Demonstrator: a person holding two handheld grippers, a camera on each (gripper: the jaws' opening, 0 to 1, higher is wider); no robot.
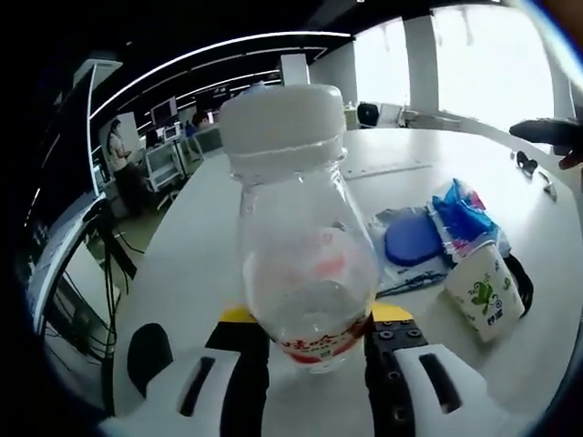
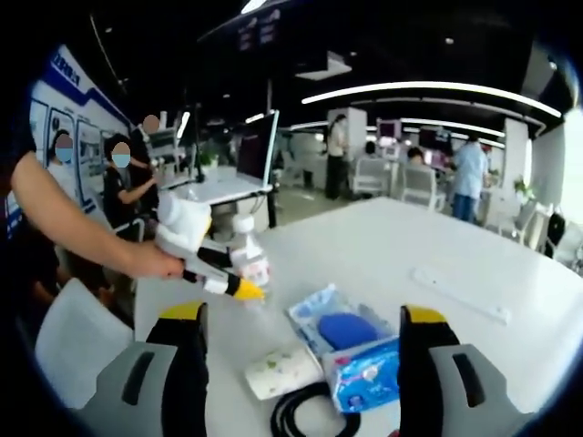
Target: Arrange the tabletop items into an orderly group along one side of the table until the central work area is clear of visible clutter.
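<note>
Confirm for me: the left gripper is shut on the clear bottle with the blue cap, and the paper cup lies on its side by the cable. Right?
Not quite. The cap is white, not blue, as the left gripper view shows. The rest holds: the left gripper is shut on the clear bottle, and the paper cup lies on its side by the cable.

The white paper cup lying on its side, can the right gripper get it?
Probably yes: the white paper cup lies just ahead between the open right gripper fingers, with only the black cable loop beside it.
</note>
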